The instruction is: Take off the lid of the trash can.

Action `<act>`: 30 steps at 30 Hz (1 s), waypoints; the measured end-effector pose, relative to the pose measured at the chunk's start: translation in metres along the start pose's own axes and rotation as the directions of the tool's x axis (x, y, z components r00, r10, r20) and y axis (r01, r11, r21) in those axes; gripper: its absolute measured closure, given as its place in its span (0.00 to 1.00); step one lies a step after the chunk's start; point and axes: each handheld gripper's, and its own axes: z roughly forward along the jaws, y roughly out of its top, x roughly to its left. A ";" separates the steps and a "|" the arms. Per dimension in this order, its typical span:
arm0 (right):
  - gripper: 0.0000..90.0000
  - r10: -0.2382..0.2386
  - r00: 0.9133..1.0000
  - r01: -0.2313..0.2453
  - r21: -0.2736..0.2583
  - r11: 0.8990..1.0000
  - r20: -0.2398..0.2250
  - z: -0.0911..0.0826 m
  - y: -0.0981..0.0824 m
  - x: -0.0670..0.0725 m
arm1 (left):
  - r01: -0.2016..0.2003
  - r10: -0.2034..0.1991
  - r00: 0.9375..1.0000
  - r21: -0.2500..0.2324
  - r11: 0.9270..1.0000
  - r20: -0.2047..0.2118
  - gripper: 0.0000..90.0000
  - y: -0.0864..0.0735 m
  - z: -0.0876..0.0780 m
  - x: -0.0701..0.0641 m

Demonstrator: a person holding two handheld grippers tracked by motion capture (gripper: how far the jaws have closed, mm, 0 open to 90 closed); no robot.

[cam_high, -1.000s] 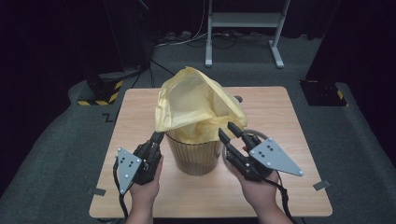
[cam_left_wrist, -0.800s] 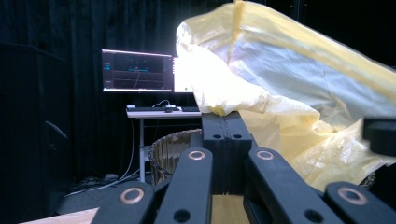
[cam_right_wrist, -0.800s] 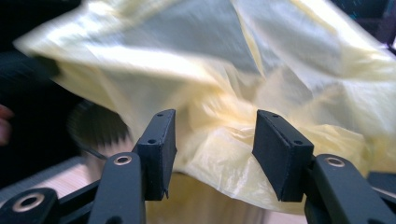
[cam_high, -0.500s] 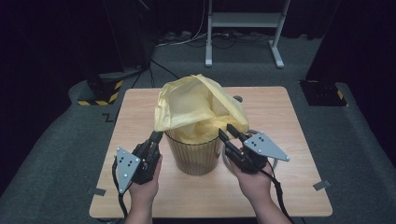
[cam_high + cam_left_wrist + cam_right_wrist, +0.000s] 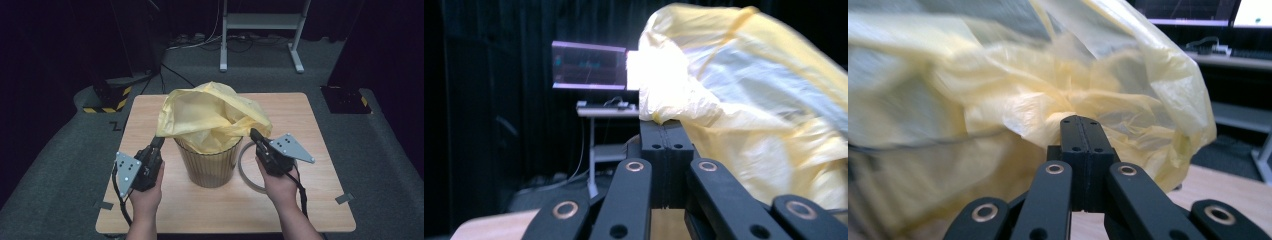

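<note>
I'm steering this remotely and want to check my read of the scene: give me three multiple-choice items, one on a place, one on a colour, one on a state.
1. Where does the loose ring lie on the wooden table?
A. Beside the ribbed translucent bin, on the side of the right gripper
B. On the bin's rim
C. On the floor

2. What colour is the thin plastic bag in the bin?
A. Black
B. Yellow
C. Blue

3. How do the jaws of the left gripper stand?
A. Wide open
B. Shut on the bag's edge
C. Shut on the bin's rim

Key: 1 A, the ring lies flat on the table by the right hand. 2 B, it shows yellow in every view. 3 B, the jaws meet with bag film pinched at their tips.
</note>
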 end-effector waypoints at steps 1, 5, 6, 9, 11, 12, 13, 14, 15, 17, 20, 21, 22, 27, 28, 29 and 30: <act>1.00 0.005 1.000 -0.006 0.021 1.000 0.006 0.006 -0.005 -0.003 | 0.005 -0.005 1.000 0.008 1.000 -0.002 1.00 -0.001 0.002 0.002; 1.00 0.003 1.000 -0.003 0.048 0.999 0.000 0.015 -0.012 -0.006 | 0.025 -0.025 1.000 0.072 0.997 -0.013 1.00 -0.014 0.014 0.013; 1.00 0.000 1.000 0.000 0.053 0.999 -0.001 0.017 -0.013 -0.005 | 0.029 -0.028 1.000 0.082 0.996 -0.012 1.00 -0.016 0.016 0.013; 1.00 -0.006 1.000 0.007 0.057 0.998 -0.006 0.020 -0.013 -0.003 | 0.031 -0.030 1.000 0.110 0.993 -0.008 1.00 -0.024 0.019 0.015; 1.00 -0.013 1.000 0.014 0.051 0.999 -0.007 0.018 -0.012 -0.001 | 0.039 -0.036 0.999 0.142 0.989 -0.024 1.00 -0.032 0.020 0.018; 1.00 -0.013 1.000 0.013 0.046 0.999 -0.008 0.016 -0.012 0.000 | 0.048 -0.044 0.999 0.164 0.985 -0.031 1.00 -0.039 0.020 0.021; 1.00 -0.020 1.000 0.020 0.032 0.999 -0.013 0.012 -0.010 0.001 | 0.057 -0.051 0.998 0.179 0.982 -0.036 1.00 -0.045 0.020 0.023; 1.00 -0.020 1.000 0.020 0.025 0.999 -0.016 0.009 -0.009 0.002 | 0.067 -0.060 0.997 0.193 0.979 -0.041 1.00 -0.051 0.020 0.025; 1.00 -0.023 1.000 0.024 0.016 1.000 -0.021 0.006 -0.008 0.004 | 0.070 -0.063 0.997 0.206 0.976 -0.043 1.00 -0.055 0.020 0.026; 1.00 -0.045 0.999 0.045 -0.004 0.999 -0.026 0.000 -0.006 0.008 | 0.071 -0.064 0.997 0.231 0.970 -0.039 1.00 -0.064 0.020 0.026; 1.00 -0.064 0.998 0.064 -0.011 0.998 -0.029 -0.004 -0.004 0.011 | 0.068 -0.065 0.998 0.239 0.969 -0.019 1.00 -0.069 0.017 0.021; 1.00 -0.063 0.997 0.063 -0.003 0.998 -0.036 -0.003 -0.005 0.010 | 0.062 -0.061 0.998 0.235 0.970 -0.011 1.00 -0.068 0.015 0.019; 1.00 -0.056 0.998 0.056 0.002 0.998 -0.038 -0.003 -0.006 0.008 | 0.055 -0.058 0.998 0.226 0.973 0.008 1.00 -0.066 0.012 0.014; 1.00 -0.022 1.000 0.023 0.071 0.997 -0.015 0.014 -0.021 -0.010 | 0.025 -0.042 0.995 0.184 0.983 0.087 1.00 -0.061 -0.005 -0.006; 1.00 -0.020 1.000 0.021 0.076 0.997 -0.016 0.016 -0.022 -0.011 | 0.017 -0.036 0.994 0.179 0.984 0.103 1.00 -0.060 -0.009 -0.011; 1.00 -0.012 1.000 0.013 0.094 0.995 -0.008 0.020 -0.025 -0.015 | 0.012 -0.032 0.993 0.175 0.984 0.113 1.00 -0.059 -0.010 -0.013; 1.00 -0.007 1.000 0.008 0.096 0.995 -0.010 0.022 -0.026 -0.017 | 0.007 -0.030 0.992 0.178 0.984 0.125 1.00 -0.059 -0.013 -0.016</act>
